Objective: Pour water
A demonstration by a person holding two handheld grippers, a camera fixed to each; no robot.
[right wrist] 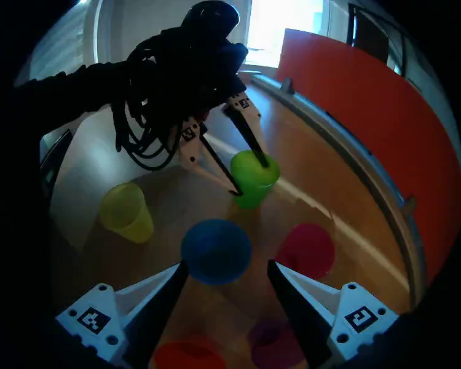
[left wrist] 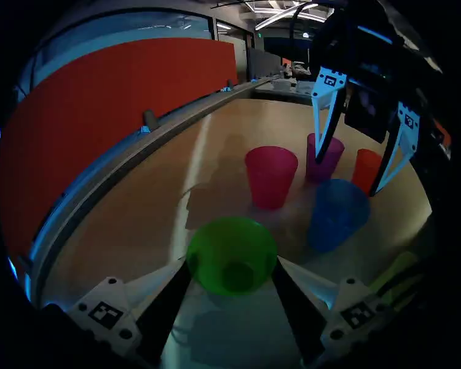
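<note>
While looking forward along the left gripper (left wrist: 232, 263), shows both of its fingers pressed against opposite sides of an upright green cup (left wrist: 232, 246), clasping it over a pale wooden table (left wrist: 138, 215). Sets a pink cup (left wrist: 270, 175) just beyond the green one, a blue cup (left wrist: 338, 212) to the right of that, then a purple cup (left wrist: 329, 161) and an orange cup (left wrist: 366, 169) farther back. Shows the right gripper (left wrist: 346, 175) hanging above the blue cup, fingers spread wide, gripping nothing. Runs a red partition (left wrist: 107, 111) along the table's left edge. Seen from the right gripper view, frames the blue cup between those parted fingers, apart from the finger on the right, beside a yellow cup (right wrist: 126, 212) off to the left. Farther across, shows the left gripper clamped on the green cup, trailing looped black cables (right wrist: 138, 132). Cannot make out the contents of any cup, nor judge the green cup as lifted or resting.
</note>
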